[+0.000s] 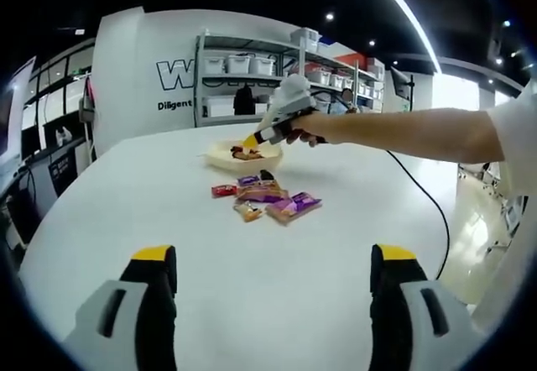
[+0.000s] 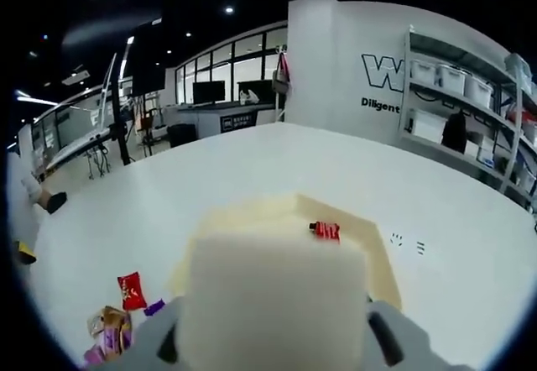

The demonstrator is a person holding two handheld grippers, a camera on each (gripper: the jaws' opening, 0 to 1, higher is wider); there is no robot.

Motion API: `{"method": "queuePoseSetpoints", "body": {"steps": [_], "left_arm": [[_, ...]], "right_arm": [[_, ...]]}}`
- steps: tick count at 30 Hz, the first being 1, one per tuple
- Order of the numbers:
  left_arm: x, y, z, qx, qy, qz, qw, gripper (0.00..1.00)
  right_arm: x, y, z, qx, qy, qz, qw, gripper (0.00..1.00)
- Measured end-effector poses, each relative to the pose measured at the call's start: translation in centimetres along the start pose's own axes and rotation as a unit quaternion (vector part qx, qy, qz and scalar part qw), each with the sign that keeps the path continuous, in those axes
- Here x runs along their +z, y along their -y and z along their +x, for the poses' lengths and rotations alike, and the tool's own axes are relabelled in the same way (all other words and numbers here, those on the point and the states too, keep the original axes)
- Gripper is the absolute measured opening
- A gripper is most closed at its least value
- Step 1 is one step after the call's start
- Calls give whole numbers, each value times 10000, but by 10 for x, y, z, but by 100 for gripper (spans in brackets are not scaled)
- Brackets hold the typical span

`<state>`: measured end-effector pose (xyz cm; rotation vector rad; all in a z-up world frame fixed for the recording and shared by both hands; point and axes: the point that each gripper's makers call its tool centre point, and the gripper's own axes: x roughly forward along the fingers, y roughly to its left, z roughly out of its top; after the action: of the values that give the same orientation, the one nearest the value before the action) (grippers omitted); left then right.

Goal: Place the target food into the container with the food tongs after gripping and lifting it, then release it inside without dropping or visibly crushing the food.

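The left gripper (image 1: 273,283) hovers over the white table (image 1: 168,211), jaws wide apart, holding nothing. The right gripper (image 1: 252,140) reaches over the tray (image 2: 373,258); its jaw state cannot be told. Snack packets (image 1: 267,196) lie beside the tray, and a red packet (image 2: 325,231) lies inside.

left view low, far; right view over tray (image 2: 377,262).

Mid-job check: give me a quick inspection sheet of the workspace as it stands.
Surface: white table, bare in front.
Job's things: cream container holds a red packet; white block held over it.
Clutter: snack packets loose beside the container.
Grippers: left gripper open, empty; right gripper shut on white block.
Cables: black cable across the table.
Surroundings: shelving with bins, lettered wall.
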<state>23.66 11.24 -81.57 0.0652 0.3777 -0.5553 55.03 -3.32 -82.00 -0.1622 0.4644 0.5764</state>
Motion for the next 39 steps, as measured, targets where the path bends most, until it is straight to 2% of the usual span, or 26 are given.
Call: {"method": "queuePoseSetpoints", "body": {"steps": [10,26,35,39], "left_arm": [[2,9,-2,-78,50,42,9999,95],[0,23,-1,-202,56,62,9998,95],[-1,32,4,-324,41,89,9994,94],[-1,36,7,-378,29,108,9992,94]], "right_arm": [[1,-9,-21,96,172,77,9998,23],[-12,-17,-60,267,328,76,9991,22],[-30,-34,-86,535,286,85,9981,22],[-37,-43,-94,648,267,-45,9975,22]]}}
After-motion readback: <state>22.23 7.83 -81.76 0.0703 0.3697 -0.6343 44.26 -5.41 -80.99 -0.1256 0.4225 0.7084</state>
